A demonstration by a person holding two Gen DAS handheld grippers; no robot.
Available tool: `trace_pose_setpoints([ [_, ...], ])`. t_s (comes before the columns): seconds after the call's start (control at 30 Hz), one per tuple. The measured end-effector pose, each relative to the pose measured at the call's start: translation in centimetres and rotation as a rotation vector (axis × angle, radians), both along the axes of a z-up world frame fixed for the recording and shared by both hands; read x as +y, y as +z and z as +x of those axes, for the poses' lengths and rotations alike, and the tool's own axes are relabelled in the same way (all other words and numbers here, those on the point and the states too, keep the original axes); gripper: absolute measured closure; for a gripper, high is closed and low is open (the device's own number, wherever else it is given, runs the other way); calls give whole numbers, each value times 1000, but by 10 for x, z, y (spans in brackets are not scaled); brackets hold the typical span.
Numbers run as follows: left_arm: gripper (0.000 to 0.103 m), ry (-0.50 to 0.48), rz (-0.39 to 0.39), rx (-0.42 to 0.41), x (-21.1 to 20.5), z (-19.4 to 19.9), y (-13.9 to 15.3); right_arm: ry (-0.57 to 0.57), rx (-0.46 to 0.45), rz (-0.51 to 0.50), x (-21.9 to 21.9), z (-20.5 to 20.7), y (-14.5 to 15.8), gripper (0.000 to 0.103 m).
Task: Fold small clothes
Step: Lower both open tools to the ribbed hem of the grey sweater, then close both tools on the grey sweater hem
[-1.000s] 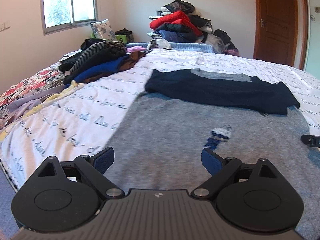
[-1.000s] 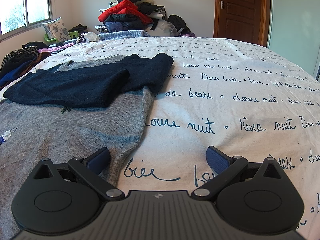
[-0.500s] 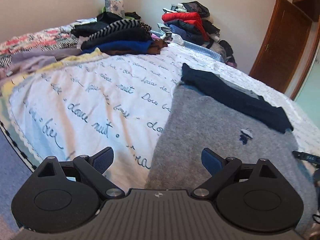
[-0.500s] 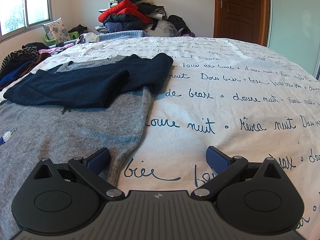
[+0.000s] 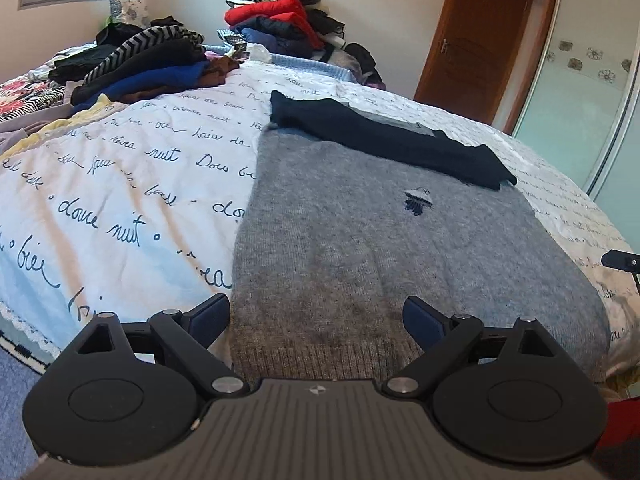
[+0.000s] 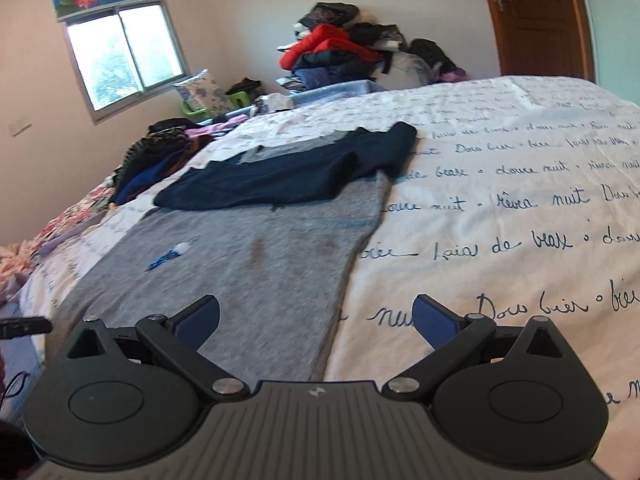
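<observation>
Your grey sweater [image 5: 380,240] lies flat on the bedspread [image 5: 132,184], filling the lower centre of the left wrist view. Its long axis runs from the ribbed hem at the bottom of the frame up toward the upper centre. Its two navy sleeves [image 5: 384,140] are folded across the chest as one dark band, slanting from upper centre down to the right. One small navy-and-white emblem [image 5: 418,200] sits just below that band.

The bedspread carries repeated blue script; "nuit", "bier" and "Dow" can be read.

Your left gripper [image 5: 316,316] is spread wide and holds nothing, over the hem near the sweater's left edge. Your right gripper [image 6: 316,320] is equally wide and empty, straddling the sweater's [image 6: 248,264] right edge at lower centre.

Two clothes heaps show: one at the wall [image 5: 280,20], upper centre, one at upper left [image 5: 140,64].
</observation>
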State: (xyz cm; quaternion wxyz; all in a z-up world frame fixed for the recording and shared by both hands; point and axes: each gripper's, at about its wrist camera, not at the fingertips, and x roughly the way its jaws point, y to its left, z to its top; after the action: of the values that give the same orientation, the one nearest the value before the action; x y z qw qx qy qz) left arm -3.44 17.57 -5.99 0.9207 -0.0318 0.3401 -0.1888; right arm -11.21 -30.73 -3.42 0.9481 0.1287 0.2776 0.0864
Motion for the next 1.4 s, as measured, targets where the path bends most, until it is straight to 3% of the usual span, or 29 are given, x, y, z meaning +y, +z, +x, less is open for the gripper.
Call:
trace_pose_setpoints([
  [0.23, 10, 0, -46, 33, 14, 9, -18, 106, 85, 26, 15, -5, -10, 0],
  [0.4, 11, -111, -109, 71, 16, 3, -13, 118, 117, 112, 6, -14, -20, 0],
  [0.47, 21, -136, -137, 83, 16, 1, -14, 123, 133, 150, 0, -18, -24, 0],
  [0.77, 40, -176, -237, 137, 25, 3, -21, 269, 175, 403, -20, -34, -37, 2],
  [0.87, 44, -180, -222, 140, 25, 4, -25, 297, 214, 517, -23, -34, -47, 32],
  [0.93, 46, -167, -240, 145, 27, 5, -27, 285, 258, 541, -21, -33, -56, 62],
  [1.0, 47, -156, -265, 152, 31, 6, -28, 293, 285, 557, -17, -31, -63, 70],
  [1.13, 51, -155, -262, 152, 32, 6, -28, 330, 294, 549, -3, -26, -64, 72],
  [1.2, 60, -143, -257, 152, 32, 7, -28, 335, 305, 543, 1, -24, -65, 78],
  [1.27, 88, -118, -249, 159, 36, 7, -29, 333, 317, 533, 3, -23, -66, 87],
  [1.33, 92, -103, -274, 168, 43, 9, -31, 322, 318, 506, 4, -24, -64, 95],
  [1.4, 92, -104, -282, 151, 45, 7, -28, 313, 310, 488, 4, -27, -60, 96],
])
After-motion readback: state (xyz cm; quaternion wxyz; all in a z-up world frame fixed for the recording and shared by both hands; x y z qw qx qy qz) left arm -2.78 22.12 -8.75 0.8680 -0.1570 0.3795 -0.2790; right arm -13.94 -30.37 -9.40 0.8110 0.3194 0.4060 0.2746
